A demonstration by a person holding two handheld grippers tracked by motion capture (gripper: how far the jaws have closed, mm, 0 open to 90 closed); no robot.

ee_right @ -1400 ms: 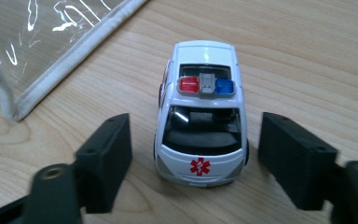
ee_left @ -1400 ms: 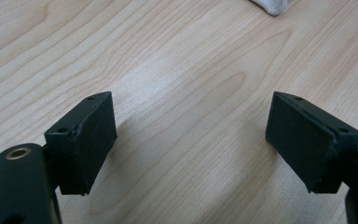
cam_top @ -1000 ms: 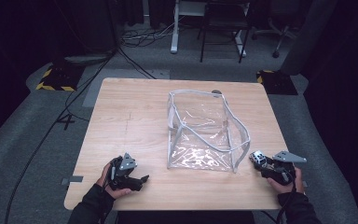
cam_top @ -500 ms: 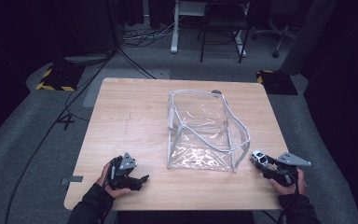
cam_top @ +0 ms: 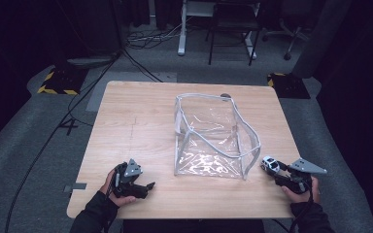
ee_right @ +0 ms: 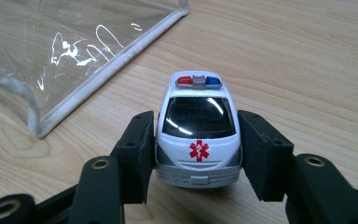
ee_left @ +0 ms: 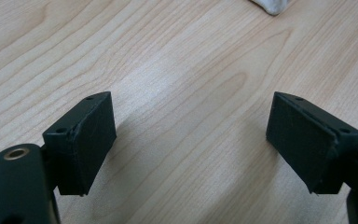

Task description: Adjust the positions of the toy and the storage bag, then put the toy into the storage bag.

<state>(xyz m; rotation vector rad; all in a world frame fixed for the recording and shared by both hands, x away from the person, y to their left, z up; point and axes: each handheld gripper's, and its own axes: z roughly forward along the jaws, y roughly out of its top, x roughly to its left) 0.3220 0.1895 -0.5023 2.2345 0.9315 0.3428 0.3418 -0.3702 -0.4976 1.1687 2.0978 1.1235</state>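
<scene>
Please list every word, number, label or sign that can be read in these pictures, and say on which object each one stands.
No words, brands or numbers can be read.
Red medical star sign, no letters: on the hood of the white toy ambulance between the jaws of the right gripper.
Clear plastic bag, wooden table, left gripper: no text.
</scene>
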